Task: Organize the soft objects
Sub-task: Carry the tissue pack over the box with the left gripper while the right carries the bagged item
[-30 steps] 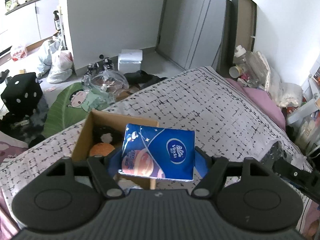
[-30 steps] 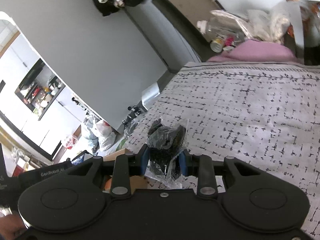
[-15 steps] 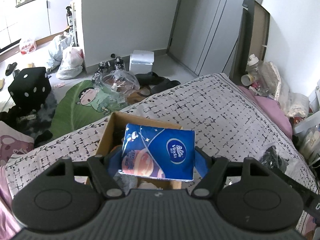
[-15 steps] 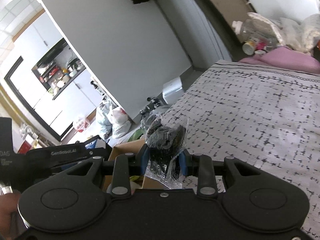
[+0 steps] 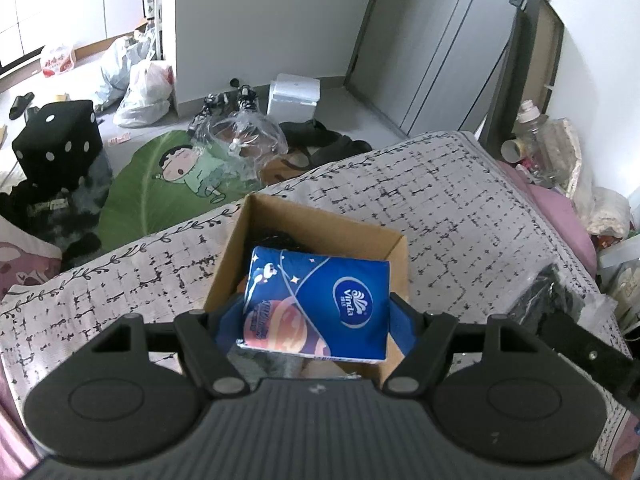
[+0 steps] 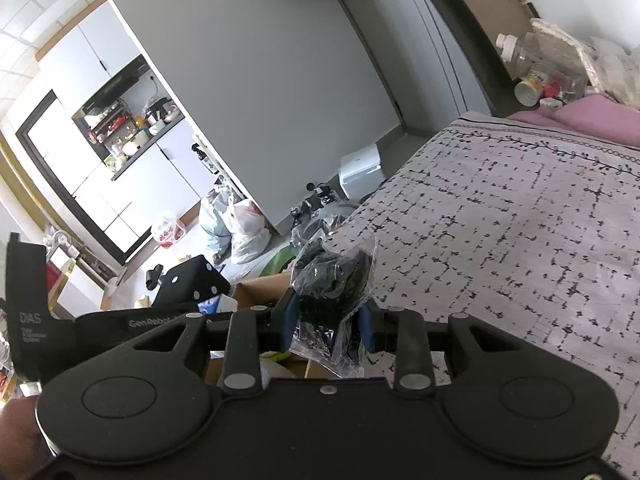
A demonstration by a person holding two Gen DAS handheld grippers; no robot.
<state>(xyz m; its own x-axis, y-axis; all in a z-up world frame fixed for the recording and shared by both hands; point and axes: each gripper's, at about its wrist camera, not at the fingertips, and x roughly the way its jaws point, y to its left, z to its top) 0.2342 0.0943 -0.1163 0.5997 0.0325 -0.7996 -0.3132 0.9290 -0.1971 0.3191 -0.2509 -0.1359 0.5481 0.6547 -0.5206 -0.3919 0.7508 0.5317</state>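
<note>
Now tissue pack (image 5: 316, 304) closer over box (image 5: 320, 224).

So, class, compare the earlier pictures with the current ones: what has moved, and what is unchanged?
The left hand-held gripper carried the tissue pack over the cardboard box; the right hand-held gripper swung its bagged black item toward that box. Both grips stayed shut, nothing released.

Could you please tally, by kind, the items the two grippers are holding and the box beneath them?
Blue Vinda tissue pack, in left gripper: 1
Clear bag of black fabric, in right gripper: 1
Cardboard box: 1
Total: 3
</note>
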